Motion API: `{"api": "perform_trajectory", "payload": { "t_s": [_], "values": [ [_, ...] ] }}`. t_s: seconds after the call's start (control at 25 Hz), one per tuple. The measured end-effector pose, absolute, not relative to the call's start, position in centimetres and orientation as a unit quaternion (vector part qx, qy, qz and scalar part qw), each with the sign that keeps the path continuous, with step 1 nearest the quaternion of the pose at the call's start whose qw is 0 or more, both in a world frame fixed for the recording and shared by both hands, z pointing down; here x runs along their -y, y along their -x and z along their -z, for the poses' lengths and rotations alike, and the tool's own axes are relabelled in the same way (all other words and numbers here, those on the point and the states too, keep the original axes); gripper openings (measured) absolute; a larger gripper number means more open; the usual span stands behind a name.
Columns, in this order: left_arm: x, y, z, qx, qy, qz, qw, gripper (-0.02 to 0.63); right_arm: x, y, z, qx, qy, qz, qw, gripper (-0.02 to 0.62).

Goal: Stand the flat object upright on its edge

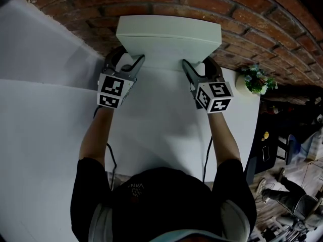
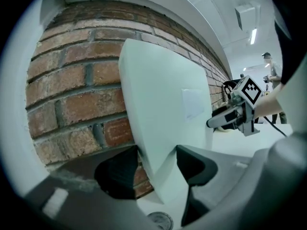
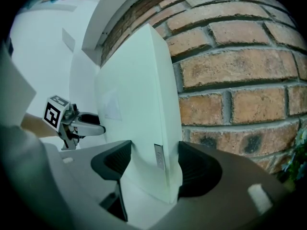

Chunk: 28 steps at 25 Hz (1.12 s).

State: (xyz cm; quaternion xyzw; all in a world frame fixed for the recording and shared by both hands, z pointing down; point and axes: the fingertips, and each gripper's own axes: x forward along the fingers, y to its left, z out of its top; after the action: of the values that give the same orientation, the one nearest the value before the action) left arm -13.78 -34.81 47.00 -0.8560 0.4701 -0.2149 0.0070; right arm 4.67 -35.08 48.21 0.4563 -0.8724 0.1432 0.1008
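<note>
The white panel (image 1: 169, 39) stands upright, broad face toward the person, at the far end of the white surface (image 1: 166, 135) and close in front of the brick wall (image 1: 151, 4). Whether its back touches the bricks cannot be told, and its lower edge appears to rest on the surface or hang just above it. It is a thick, flat slab with rounded corners and smooth, matte sides; a small label sits on its front face (image 2: 163, 104) and a narrow sticker on the side edge seen from the right gripper view (image 3: 139, 104). It looks stiff and probably fairly light, since it shows no bend, but the smooth faces could slip in a loose grip, and a tall, narrow-footed thing like this may tip forward once it is let go. The sensible hold is the one shown: low on the two side edges, one tool on each. The left tool (image 1: 132, 63) has its jaws set wide across the panel's left edge, dark pads pressed on front and back (image 2: 158, 169). The right tool (image 1: 194, 70) clamps the right edge the same way, jaws wide and pads against both faces (image 3: 151, 169). Each tool shows in the other's view across the panel. The task looks nearly done, pending a careful release. To the right, at the far corner of the surface, a small pale pot (image 1: 247, 84) holds a leafy green plant with small pale flowers, apart from the panel.
</note>
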Motion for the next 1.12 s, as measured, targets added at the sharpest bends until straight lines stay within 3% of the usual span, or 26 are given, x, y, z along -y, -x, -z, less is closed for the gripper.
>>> {"api": "perform_trajectory", "payload": {
  "t_s": [0.72, 0.96, 1.12],
  "values": [
    [35.07, 13.88, -47.80, -0.477, 0.855, 0.203, 0.001, 0.259, 35.33, -4.67, -48.90, 0.871, -0.460, -0.145, 0.093, 0.318],
    [34.66, 13.64, -47.63, -0.484, 0.856, 0.177, -0.033, 0.261, 35.18, -4.74, -49.09, 0.868, -0.457, -0.168, 0.094, 0.327],
    [34.49, 13.61, -47.46, -0.485, 0.856, 0.171, -0.041, 0.261, 35.20, -5.26, -49.05, 0.860, -0.472, -0.171, 0.094, 0.368]
  ]
}}
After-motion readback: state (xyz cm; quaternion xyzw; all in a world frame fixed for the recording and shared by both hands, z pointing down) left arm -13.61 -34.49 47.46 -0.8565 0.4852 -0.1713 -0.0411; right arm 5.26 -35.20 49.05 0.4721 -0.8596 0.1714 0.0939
